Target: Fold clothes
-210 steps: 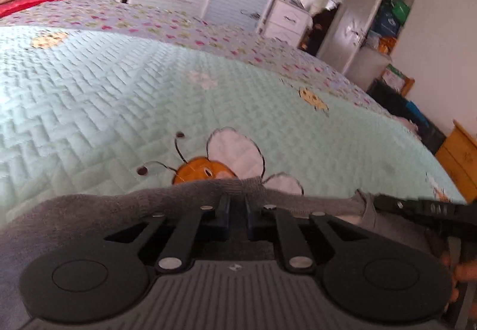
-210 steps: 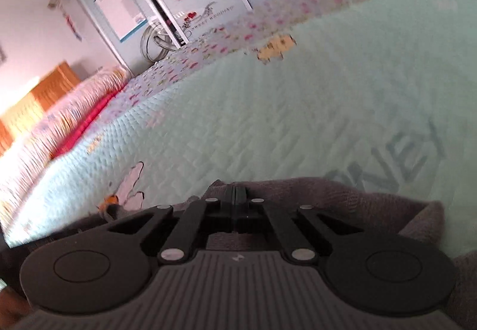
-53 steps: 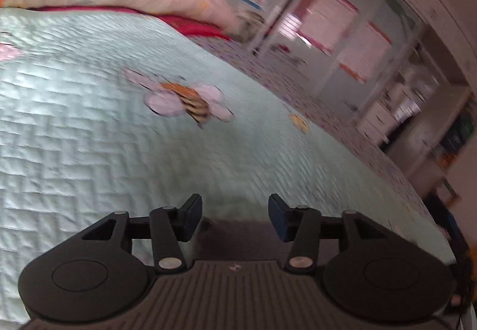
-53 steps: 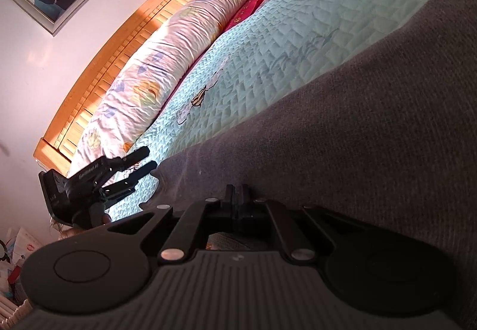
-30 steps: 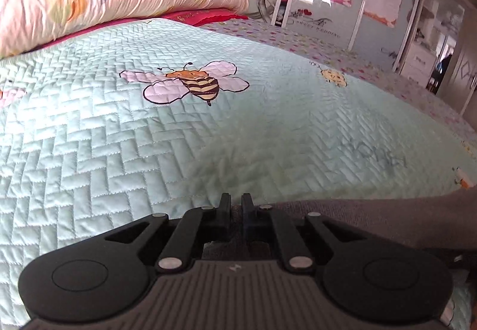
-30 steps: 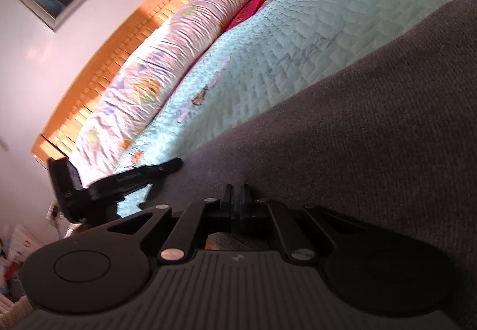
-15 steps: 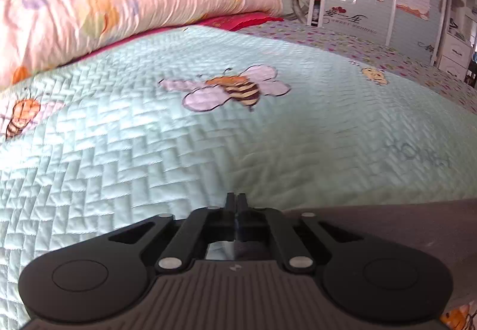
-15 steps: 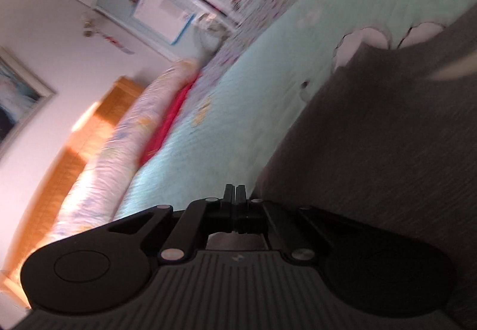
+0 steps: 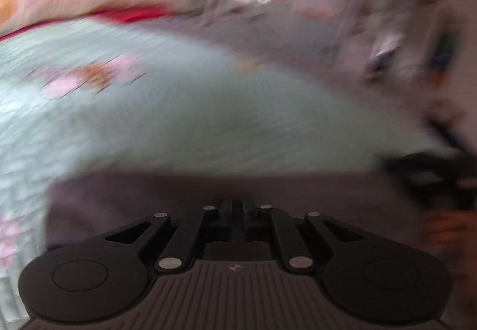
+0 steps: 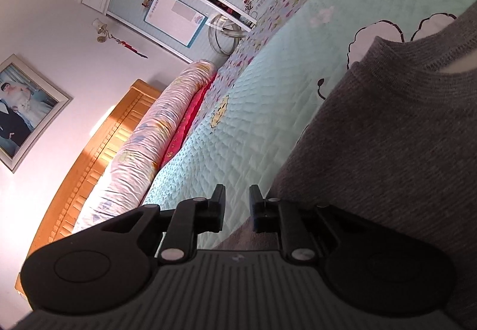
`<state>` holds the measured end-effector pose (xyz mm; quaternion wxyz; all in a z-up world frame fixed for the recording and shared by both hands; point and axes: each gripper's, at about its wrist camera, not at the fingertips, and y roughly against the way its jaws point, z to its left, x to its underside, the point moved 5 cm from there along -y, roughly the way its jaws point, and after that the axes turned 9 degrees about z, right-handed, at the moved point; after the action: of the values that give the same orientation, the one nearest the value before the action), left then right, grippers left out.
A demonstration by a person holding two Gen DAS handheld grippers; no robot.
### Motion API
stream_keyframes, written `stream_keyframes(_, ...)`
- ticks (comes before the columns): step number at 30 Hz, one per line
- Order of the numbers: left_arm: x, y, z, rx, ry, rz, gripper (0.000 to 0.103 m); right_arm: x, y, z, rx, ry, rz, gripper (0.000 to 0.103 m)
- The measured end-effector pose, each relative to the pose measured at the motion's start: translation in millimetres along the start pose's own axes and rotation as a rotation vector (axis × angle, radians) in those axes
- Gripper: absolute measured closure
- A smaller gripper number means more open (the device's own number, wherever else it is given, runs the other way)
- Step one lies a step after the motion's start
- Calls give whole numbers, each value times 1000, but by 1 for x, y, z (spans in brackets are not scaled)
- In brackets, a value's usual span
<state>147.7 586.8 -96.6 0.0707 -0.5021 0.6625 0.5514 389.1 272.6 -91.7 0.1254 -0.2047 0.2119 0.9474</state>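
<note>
A grey knit garment lies spread on the mint quilted bedspread, its neckline at the far right. My right gripper stands at the garment's left edge with its jaws opening; nothing sits between the pads, only bedspread shows through the gap. The left wrist view is blurred. There my left gripper is shut low over the grey garment, apparently pinching its cloth, and the garment reaches beyond the fingertips. The right gripper shows as a dark blur at that view's right edge, with a hand below it.
A long floral bolster over a red sheet lies along the wooden headboard. A wardrobe with posters stands past the bed's far side. Bee patterns dot the bedspread.
The right jaws have parted from shut and let go of the garment's edge. The left gripper stays shut and has shifted, so grey cloth now extends past its fingertips.
</note>
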Motion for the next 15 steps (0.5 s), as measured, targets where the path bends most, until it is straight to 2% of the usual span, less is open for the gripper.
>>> stream_keyframes(1, -2, 4, 12, 9, 63, -19, 99, 0, 2, 0, -1, 1, 2, 86)
stream_keyframes(2, -5, 9, 20, -12, 106, -35, 99, 0, 2, 0, 0, 2, 3, 86)
stream_keyframes(5, -8, 22, 18, -125, 74, -55, 100, 0, 2, 1, 3, 6, 5, 86)
stream_keyframes(6, -9, 27, 17, -145, 97, -64, 101, 0, 2, 1, 4, 7, 6, 86)
stream_keyframes(7, -10, 31, 9, -134, 107, -81, 101, -1, 2, 1, 5, 8, 7, 86)
stream_keyframes(8, -10, 35, -2, -113, 107, -99, 100, -1, 2, 1, 5, 9, 8, 86)
stream_keyframes(10, -9, 35, -39, 6, 45, -112, 98, -1, 2, 2, 7, 11, 9, 86)
stream_keyframes(11, -6, 30, -60, 78, 11, -85, 95, -1, 2, 2, 8, 12, 10, 86)
stream_keyframes(13, 4, 11, -95, 184, -79, 2, 72, -1, 3, 3, 10, 14, 12, 86)
stream_keyframes(14, 9, 1, -112, 234, -125, 47, 68, -1, 3, 3, 11, 15, 12, 86)
stream_keyframes(15, 15, -13, -114, 190, -163, 79, 69, -1, 3, 3, 11, 16, 13, 86)
